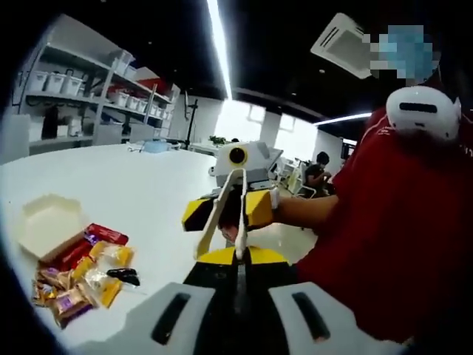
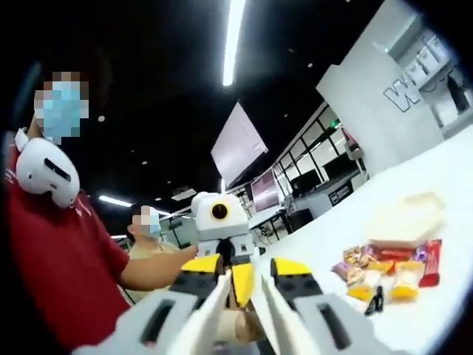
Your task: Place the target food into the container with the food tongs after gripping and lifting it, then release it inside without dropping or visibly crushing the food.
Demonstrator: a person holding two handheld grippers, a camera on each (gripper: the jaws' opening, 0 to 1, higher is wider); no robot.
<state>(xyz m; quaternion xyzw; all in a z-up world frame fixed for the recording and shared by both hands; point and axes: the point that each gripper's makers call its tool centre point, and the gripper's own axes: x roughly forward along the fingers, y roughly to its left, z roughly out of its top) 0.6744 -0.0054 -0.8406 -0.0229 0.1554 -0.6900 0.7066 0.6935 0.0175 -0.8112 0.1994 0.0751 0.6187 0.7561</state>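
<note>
Cream food tongs (image 1: 214, 220) (image 2: 212, 313) sit between the yellow-and-black jaws of my right gripper (image 1: 229, 209) (image 2: 245, 272), which is shut on them in mid-air, off the table's edge. Their two arms spread toward my left gripper (image 1: 229, 257) (image 2: 242, 285). Its yellow tips are shut, and one tong arm ends right at them; I cannot tell whether it is pinched. A pile of wrapped snack packets (image 1: 81, 274) (image 2: 384, 270) lies on the white table (image 1: 148, 185). Behind the pile stands an open cream container (image 1: 50, 222) (image 2: 406, 218).
A small black object (image 1: 126, 276) (image 2: 377, 299) lies beside the packets. The person in a red shirt (image 1: 399, 222) stands close behind the grippers, off the table's edge. Shelving with bins (image 1: 81, 81) stands beyond the table's far side.
</note>
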